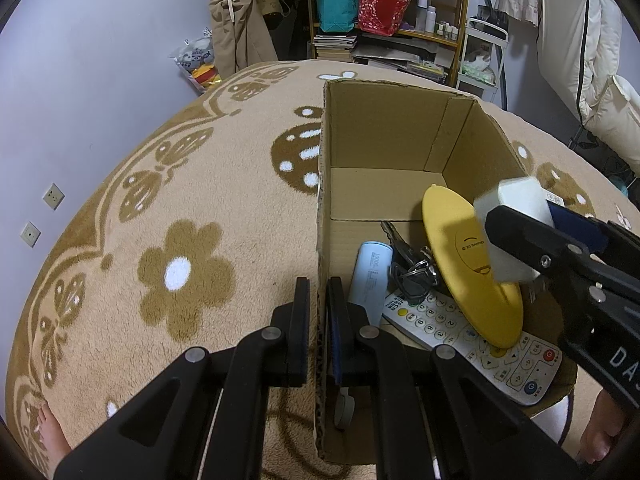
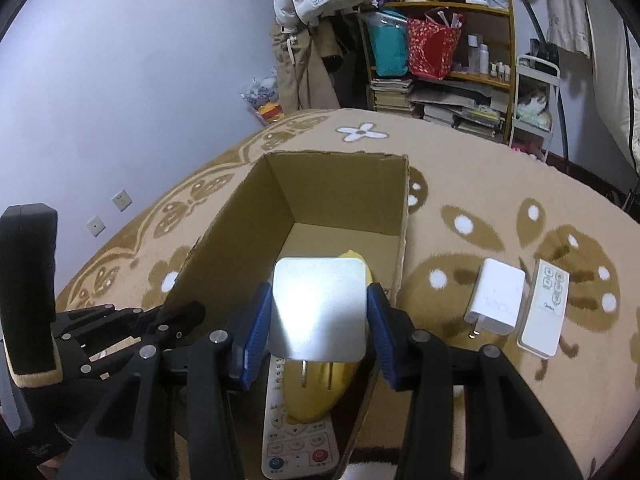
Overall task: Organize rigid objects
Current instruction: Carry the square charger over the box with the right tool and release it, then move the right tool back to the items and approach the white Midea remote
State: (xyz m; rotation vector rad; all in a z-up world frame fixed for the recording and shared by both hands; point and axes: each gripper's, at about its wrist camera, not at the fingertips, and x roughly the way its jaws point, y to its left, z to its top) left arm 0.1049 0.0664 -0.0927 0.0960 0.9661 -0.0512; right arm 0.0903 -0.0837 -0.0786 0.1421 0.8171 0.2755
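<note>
White charger (image 2: 319, 307) is held between the blue pads of the right tongs (image 2: 318, 326), square face toward the camera, prongs pointing down; it hangs over the open cardboard box (image 1: 384, 128). Its long axis cannot be judged, since only that face is seen. Left tongs (image 1: 319, 312) are clamped narrow on the box's near wall. Inside the box, the large remote (image 1: 476, 340) is partly hidden under a yellow oval case (image 1: 460, 248). A second charger (image 2: 496, 302) and a small remote (image 2: 545, 308) lie on the patterned blanket (image 1: 160, 208).
</note>
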